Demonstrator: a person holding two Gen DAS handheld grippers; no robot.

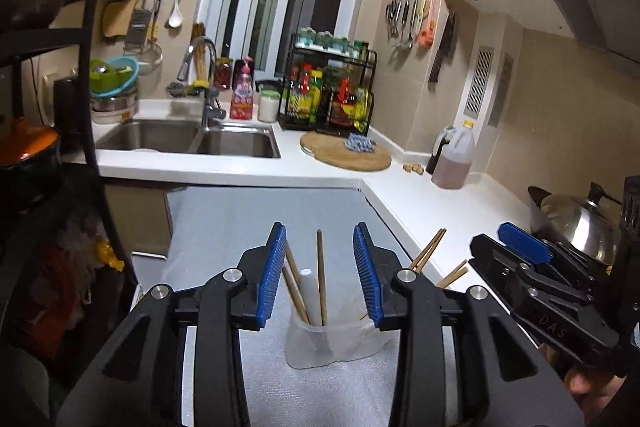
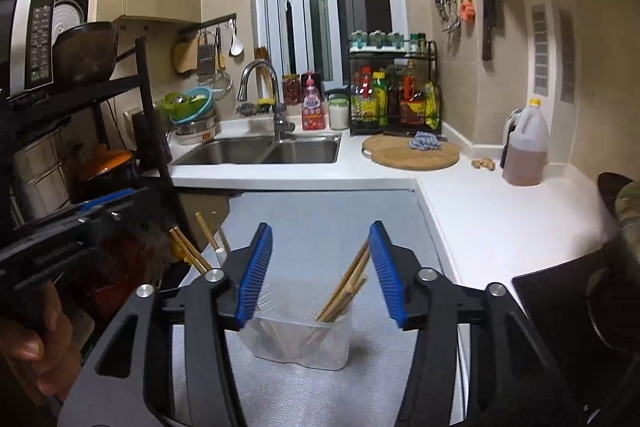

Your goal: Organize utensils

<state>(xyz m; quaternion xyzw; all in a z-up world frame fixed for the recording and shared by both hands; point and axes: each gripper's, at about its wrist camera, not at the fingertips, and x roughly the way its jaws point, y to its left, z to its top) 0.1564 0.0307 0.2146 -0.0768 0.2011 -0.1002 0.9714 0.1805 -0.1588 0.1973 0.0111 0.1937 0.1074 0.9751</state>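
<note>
Chopsticks point(image 1: 321, 277) stand upright in clear holder point(image 1: 332, 343) beneath left tool point(image 1: 320, 275) and right tool point(image 2: 320, 275), both wide open, empty.

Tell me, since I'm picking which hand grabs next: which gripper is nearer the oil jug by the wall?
Right. The right gripper hovers over the clear holder, on the side toward the oil jug; the left gripper sits on its far side.

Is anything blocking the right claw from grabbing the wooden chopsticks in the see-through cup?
Nothing visible does. The open right gripper hangs above the clear plastic cup, and the wooden chopsticks poke up between its blue pads.
</note>
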